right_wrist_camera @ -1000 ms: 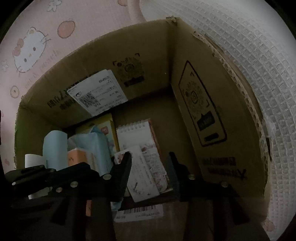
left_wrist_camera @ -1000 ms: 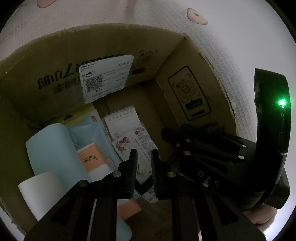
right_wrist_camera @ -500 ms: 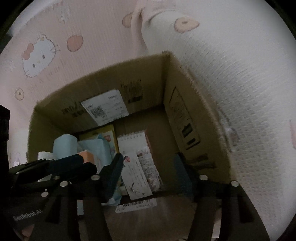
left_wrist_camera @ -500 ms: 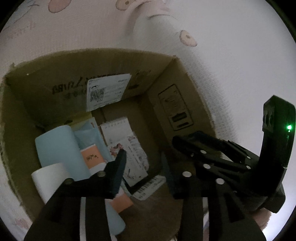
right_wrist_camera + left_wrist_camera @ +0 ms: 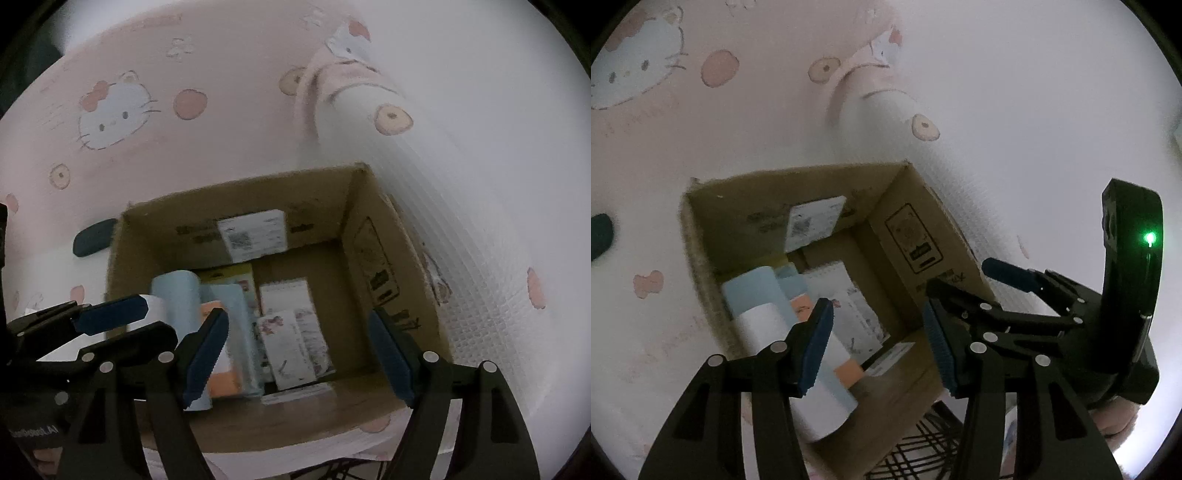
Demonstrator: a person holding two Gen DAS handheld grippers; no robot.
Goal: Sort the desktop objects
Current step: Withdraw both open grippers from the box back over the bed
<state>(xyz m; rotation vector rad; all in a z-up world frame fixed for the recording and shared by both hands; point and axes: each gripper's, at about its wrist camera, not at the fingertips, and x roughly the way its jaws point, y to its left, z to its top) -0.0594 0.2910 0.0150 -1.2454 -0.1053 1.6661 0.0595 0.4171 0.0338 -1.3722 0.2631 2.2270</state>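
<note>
An open cardboard box [image 5: 373, 236] [image 5: 916, 236] sits on a pink cartoon-print cloth. Inside lie a light blue roll [image 5: 177, 295] [image 5: 750, 291], a white roll [image 5: 764, 325], an orange card [image 5: 221, 380], a spiral notepad [image 5: 284, 295] and printed booklets [image 5: 291, 343]. My left gripper [image 5: 875, 347] is open and empty above the box's near side. My right gripper [image 5: 299, 358] is open and empty above the box's near edge. Each gripper shows in the other's view, the right one [image 5: 964, 299] and the left one [image 5: 136, 321].
A dark oval case [image 5: 92, 236] [image 5: 598, 236] lies on the cloth left of the box. A fold of cloth [image 5: 343, 85] rises behind the box. A black wire rack [image 5: 923, 450] shows below the box's near corner.
Both grippers have pulled up and back out of the box. The left gripper's jaws went from nearly shut to wide open; the right one's opened further.
</note>
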